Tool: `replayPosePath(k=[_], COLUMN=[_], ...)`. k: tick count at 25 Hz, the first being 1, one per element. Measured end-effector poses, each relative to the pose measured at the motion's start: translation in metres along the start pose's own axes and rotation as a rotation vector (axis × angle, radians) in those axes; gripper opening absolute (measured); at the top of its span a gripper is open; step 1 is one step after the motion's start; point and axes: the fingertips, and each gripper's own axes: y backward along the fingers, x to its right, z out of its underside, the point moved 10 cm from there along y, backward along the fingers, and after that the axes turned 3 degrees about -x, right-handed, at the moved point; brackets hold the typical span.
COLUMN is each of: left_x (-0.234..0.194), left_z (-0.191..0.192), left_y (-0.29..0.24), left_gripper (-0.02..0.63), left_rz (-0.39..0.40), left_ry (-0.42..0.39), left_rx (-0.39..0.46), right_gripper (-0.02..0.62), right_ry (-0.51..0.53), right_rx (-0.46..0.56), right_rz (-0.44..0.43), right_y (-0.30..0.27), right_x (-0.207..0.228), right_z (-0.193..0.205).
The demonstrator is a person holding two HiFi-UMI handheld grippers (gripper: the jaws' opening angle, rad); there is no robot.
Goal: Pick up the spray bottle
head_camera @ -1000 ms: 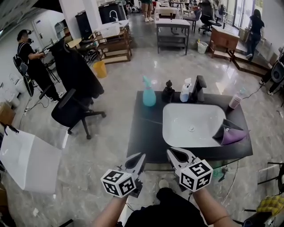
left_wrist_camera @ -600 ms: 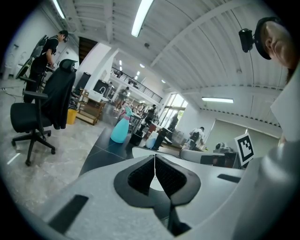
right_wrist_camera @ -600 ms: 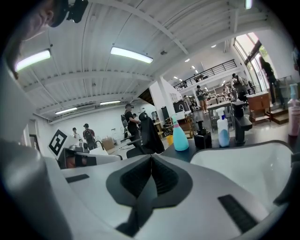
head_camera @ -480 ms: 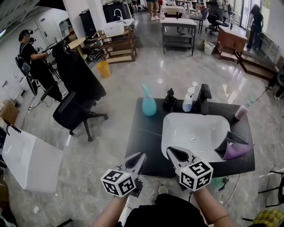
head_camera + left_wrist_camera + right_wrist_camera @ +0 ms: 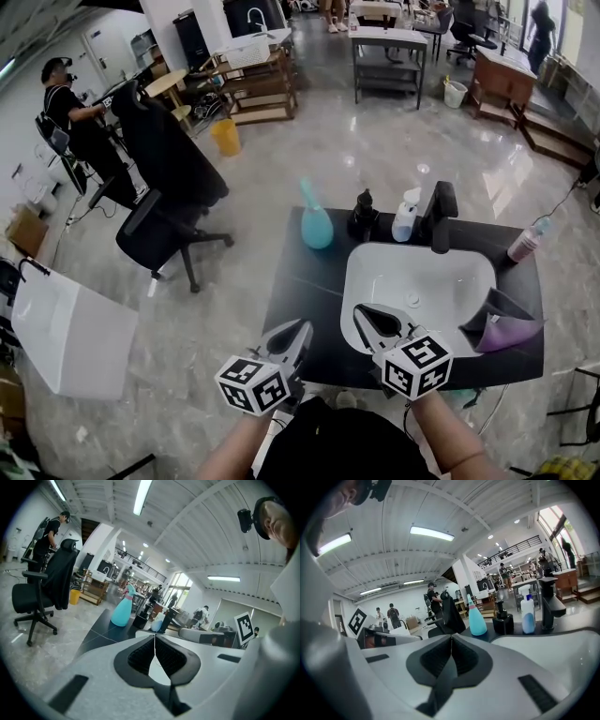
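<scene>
Both tools are clenched, with nothing between the jaws. The left tool and the right tool hover at the near edge of the counter. The teal spray bottle stands upright well ahead of them, almost straight beyond the left tool and left of the sink. It is probably smooth plastic, light but sloshing. The narrow neck under the trigger looks the surest hold, since the wide body might slip.

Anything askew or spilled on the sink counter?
Nothing spilled. The teal spray bottle, black dispenser and white bottle stand upright along the counter's back. Only the purple-and-black item at the right rim of the sink lies tilted; I cannot tell what it is.
</scene>
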Motion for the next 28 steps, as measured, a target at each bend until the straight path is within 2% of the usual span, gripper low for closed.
replayPosePath(k=[8, 28], left_x=[-0.017, -0.085], left_z=[-0.013, -0.084], left_y=[-0.023, -0.073], left_gripper=[0.009, 0.008], left_rz=[0.017, 0.079], left_ry=[0.003, -0.051], left_rx=[-0.011, -0.021], right_gripper=[0.008, 0.008], right_ry=[0.003, 0.039], right_rx=[0.001, -0.009], right_rz=[0.012, 0.057], right_y=[-0.022, -0.113], right_x=[0.011, 0.033], right_z=[-0.011, -0.063])
